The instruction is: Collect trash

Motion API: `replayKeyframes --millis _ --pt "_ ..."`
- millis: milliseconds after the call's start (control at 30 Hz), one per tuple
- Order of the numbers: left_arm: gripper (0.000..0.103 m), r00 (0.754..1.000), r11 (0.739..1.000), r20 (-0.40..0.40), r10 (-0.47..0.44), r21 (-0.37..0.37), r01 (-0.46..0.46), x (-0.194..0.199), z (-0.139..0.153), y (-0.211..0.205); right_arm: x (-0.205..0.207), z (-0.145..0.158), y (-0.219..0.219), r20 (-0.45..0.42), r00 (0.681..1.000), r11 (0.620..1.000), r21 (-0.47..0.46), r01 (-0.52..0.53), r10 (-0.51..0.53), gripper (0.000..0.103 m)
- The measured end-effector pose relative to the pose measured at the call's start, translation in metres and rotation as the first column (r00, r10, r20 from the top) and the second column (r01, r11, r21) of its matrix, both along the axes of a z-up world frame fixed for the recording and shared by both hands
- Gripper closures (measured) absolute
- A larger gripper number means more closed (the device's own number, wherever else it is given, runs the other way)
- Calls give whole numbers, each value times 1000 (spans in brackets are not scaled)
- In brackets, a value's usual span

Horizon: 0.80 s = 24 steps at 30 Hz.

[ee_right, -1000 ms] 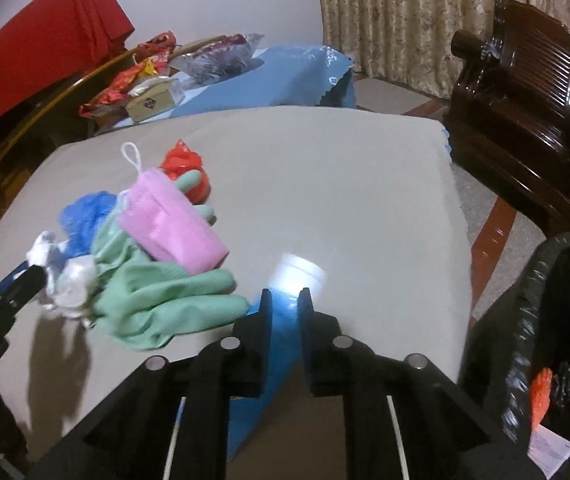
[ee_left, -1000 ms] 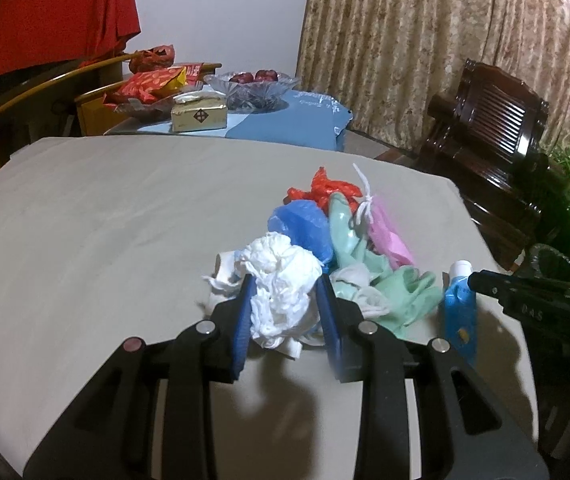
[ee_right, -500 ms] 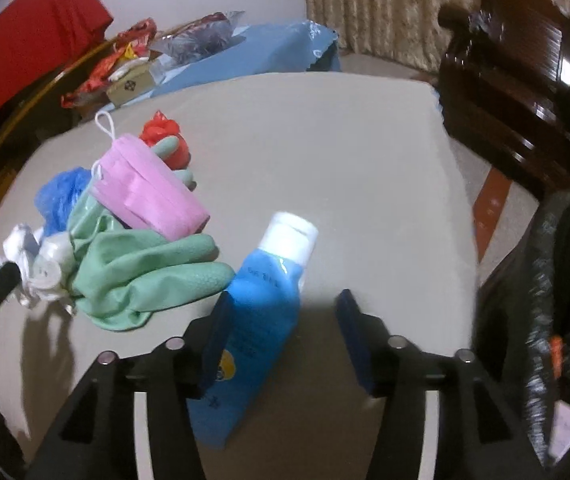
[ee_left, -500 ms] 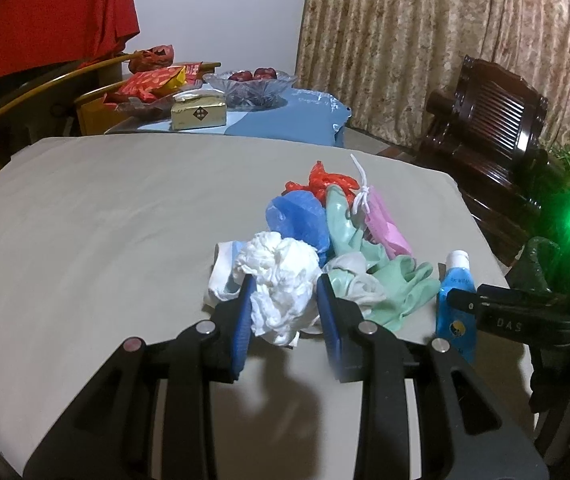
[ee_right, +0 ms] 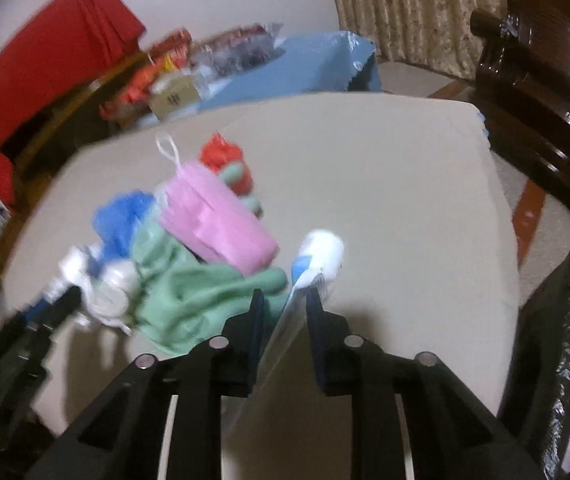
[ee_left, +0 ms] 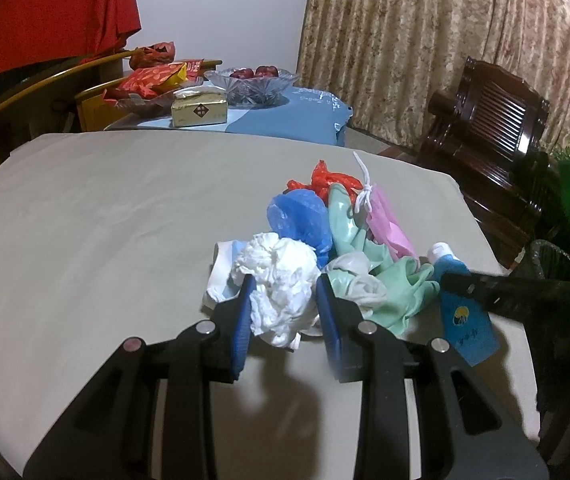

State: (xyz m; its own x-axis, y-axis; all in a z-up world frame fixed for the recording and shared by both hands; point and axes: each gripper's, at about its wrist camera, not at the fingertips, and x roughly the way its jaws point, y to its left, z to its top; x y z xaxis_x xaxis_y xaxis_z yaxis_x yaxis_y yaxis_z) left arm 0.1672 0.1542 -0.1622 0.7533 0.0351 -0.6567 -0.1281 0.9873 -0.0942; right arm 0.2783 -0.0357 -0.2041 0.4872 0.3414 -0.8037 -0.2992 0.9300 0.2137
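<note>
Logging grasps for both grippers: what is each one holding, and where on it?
Left gripper: crumpled white tissue, its middle. Right gripper: blue bottle, its flat body below the white cap.

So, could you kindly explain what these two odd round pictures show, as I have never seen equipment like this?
There is no robot: a person holds a two-finger claw in each hand, and a wide-angle camera on each looks along its fingers. One picture comes from the left claw, closed around a crumpled white tissue. The other comes from the right claw, gripping a blue bottle. On the table lies a heap: a green glove, a pink mask, blue and red bags. A black bin stands at the right.
</note>
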Motion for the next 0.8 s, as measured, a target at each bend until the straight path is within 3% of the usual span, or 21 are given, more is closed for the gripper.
replayKeyframes --millis 133,233,500,600,800 --pt "72 1000 1000 -1 1 -2 -1 0 1 -1 -2 -10 2 -26 1000 1000 5 4 -4 84" --pt "72 1000 1000 2 2 -5 -2 0 1 0 -4 -5 -3 -1 1000 1000 5 5 -5 101" --pt "76 1000 1000 28 -5 -9 6 -4 11 0 -13 26 -15 65 998 999 42 -3 0 101" --pt "82 999 1000 33 -20 -13 21 -6 16 -2 -21 38 -14 93 995 999 32 -25 22 101" --pt "79 999 1000 21 -25 2 25 -27 14 2 -43 44 -14 113 992 998 16 -56 54 101"
